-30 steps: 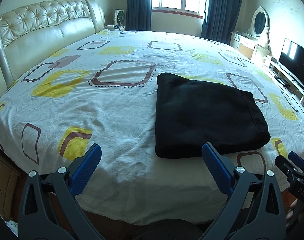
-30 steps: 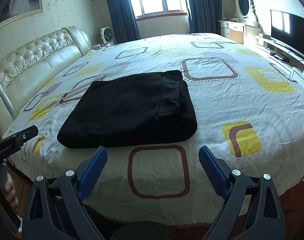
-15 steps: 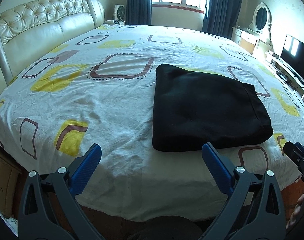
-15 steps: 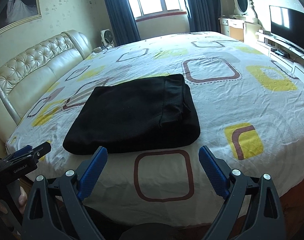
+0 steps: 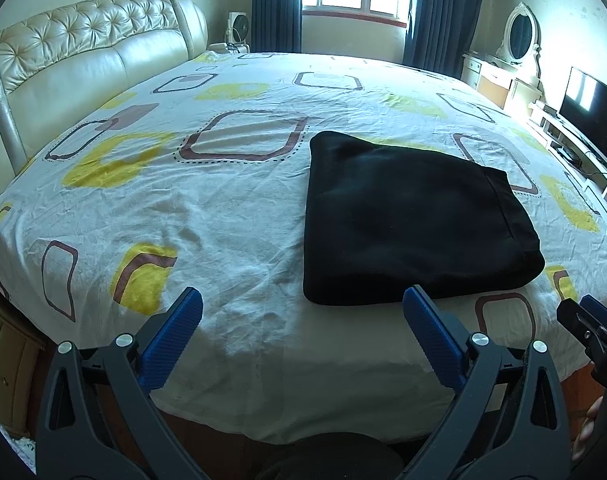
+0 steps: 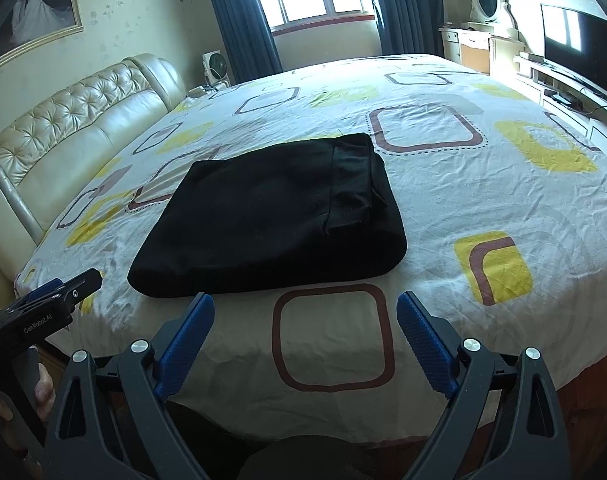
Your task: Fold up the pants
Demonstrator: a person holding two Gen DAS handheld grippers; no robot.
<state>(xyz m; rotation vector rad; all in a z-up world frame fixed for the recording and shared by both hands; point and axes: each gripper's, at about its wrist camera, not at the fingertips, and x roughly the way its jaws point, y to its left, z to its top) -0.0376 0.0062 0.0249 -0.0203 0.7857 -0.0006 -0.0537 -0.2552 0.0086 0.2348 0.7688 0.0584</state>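
The black pants lie folded into a flat rectangle on the bed; they also show in the right wrist view, with a hemmed edge on their right side. My left gripper is open and empty, held over the bed's near edge, just short of the pants' near left corner. My right gripper is open and empty, just short of the pants' near edge. Each gripper shows in the other's view: the right gripper at lower right, the left gripper at lower left.
The bed sheet is white with yellow and brown squares. A cream tufted headboard stands at the left. A dresser with an oval mirror and a TV on a low stand line the right wall.
Both grippers have drawn back slightly from the bed and the views shifted a little. The pants have not moved, and both grippers stay open.
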